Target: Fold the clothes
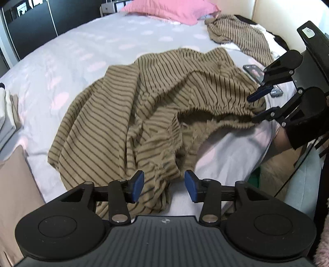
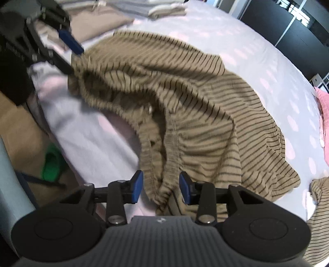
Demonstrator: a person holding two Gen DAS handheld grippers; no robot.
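Tan fabric with thin dark stripes, a pair of trousers [image 1: 144, 106], is lying rumpled near the bed's [image 1: 61, 67] near edge. The left gripper [image 1: 164, 185] is standing wide apart with a fold between its pads, gripping nothing. The right gripper [image 2: 160, 188] is also gaping, the gathered waistband [image 2: 164, 172] bunching between its fingers, bare sheet spreading beyond both.

Striped trousers [image 2: 185, 102] bunched on the bed [image 2: 257, 47]

The right gripper [image 2: 161, 185] has its blue pads apart on either side of the gathered waistband. The left gripper [image 2: 71, 57] sits at the waistband's far end, top left, jaws apart, image blurred. Folded clothes [image 2: 123, 12] lie beyond; a green slipper [image 2: 52, 162] is on the floor.
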